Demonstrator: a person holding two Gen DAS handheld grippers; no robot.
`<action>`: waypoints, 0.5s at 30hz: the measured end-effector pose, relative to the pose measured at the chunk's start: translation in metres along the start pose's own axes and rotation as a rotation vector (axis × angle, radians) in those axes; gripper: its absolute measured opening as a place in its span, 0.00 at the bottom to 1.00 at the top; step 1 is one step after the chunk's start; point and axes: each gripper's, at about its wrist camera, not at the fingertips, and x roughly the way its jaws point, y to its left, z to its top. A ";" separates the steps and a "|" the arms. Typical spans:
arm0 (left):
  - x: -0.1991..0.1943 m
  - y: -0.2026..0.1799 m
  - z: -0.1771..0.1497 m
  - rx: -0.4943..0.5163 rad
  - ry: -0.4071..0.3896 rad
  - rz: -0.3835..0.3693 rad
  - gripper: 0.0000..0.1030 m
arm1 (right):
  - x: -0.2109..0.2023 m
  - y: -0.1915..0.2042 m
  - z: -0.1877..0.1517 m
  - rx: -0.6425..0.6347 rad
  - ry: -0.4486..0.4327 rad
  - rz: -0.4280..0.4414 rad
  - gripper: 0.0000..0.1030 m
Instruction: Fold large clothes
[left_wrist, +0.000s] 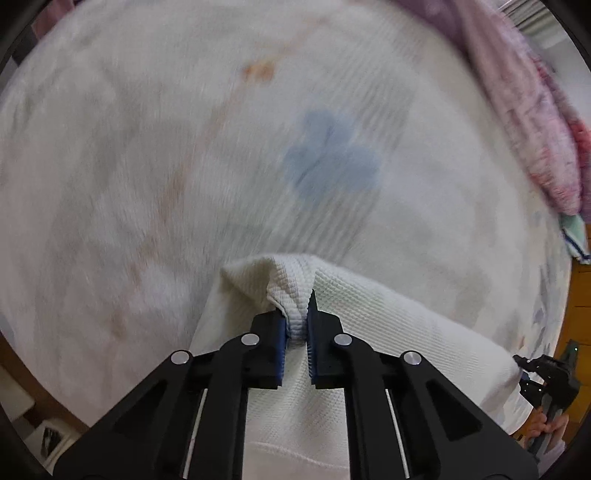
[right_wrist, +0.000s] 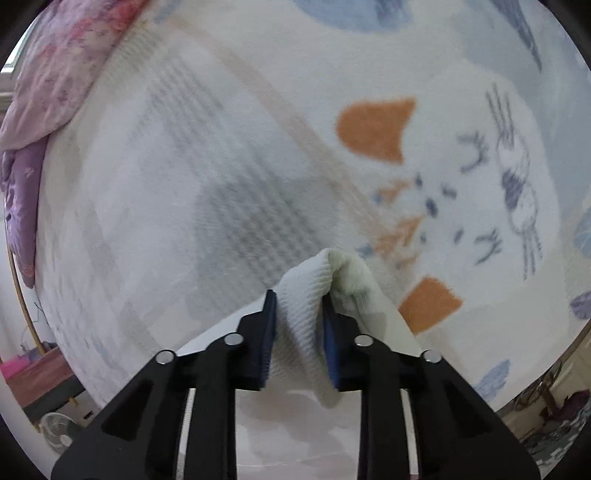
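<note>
A large white waffle-weave cloth (left_wrist: 388, 325) with a printed fleece side is lifted over the bed. My left gripper (left_wrist: 295, 314) is shut on a bunched corner of it. My right gripper (right_wrist: 299, 306) is shut on another corner (right_wrist: 317, 288) of the same cloth, which drapes down between its fingers. The rest of the cloth lies spread on the bed (right_wrist: 221, 166), blurred by motion. The right gripper also shows in the left wrist view (left_wrist: 546, 376) at the lower right, holding the cloth's far edge.
A pink and purple floral quilt (left_wrist: 532, 122) is heaped along one bed edge; it also shows in the right wrist view (right_wrist: 55, 74). The printed blanket surface (right_wrist: 443, 155) has orange and blue shapes. A small fan (right_wrist: 55, 432) and a low bench (right_wrist: 37, 373) stand on the floor.
</note>
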 end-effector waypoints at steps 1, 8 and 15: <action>-0.010 -0.007 0.004 0.011 -0.021 -0.001 0.09 | -0.008 0.005 -0.002 -0.018 -0.024 -0.002 0.17; -0.041 -0.046 0.022 0.055 -0.090 -0.029 0.08 | -0.053 0.018 -0.004 0.001 -0.158 0.066 0.10; -0.054 -0.088 0.091 0.144 -0.165 -0.073 0.09 | -0.085 0.056 0.048 -0.025 -0.246 0.111 0.10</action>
